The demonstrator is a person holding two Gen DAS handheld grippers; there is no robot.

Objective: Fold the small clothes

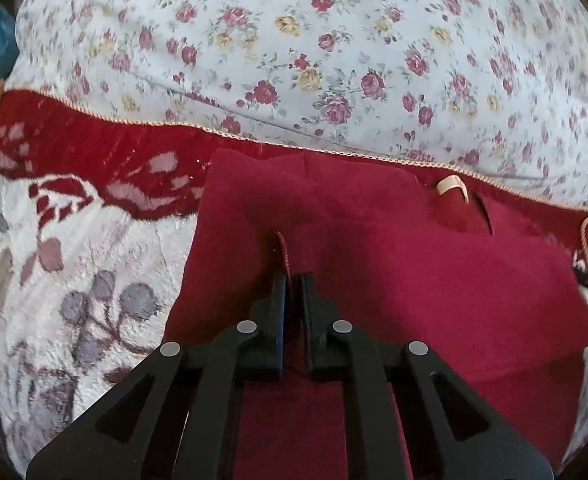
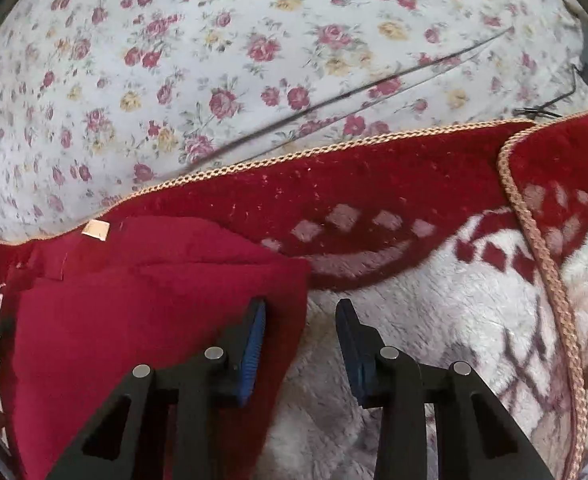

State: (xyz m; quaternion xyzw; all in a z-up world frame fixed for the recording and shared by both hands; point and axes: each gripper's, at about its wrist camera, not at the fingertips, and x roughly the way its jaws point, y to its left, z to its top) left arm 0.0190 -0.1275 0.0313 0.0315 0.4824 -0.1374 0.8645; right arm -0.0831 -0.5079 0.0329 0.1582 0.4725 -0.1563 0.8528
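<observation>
Red garment (image 1: pixel 373 272) lies partly folded on the plush blanket (image 2: pixel 413 360), its label (image 2: pixel 95 229) near the blanket's corded edge. Left gripper (image 1: pixel 292 280) pinches a raised fold of it — right gripper (image 2: pixel 299 312) stands spread, straddling the garment's edge; further folds probably remain.

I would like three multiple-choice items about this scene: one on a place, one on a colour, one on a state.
1. Where does the small beige label sit?
A. on the dark red fleece garment
B. on the floral bedsheet
C. on a gripper

2. What colour is the braided trim of the plush red-and-white blanket?
A. blue
B. golden beige
C. black

3. How is the left gripper?
A. wide open
B. out of view
C. shut on a garment ridge

Key: 1 A, the label lies at the garment's far edge; 2 B, the braid looks golden; 3 C, a fabric fold rises between its closed fingers.
</observation>
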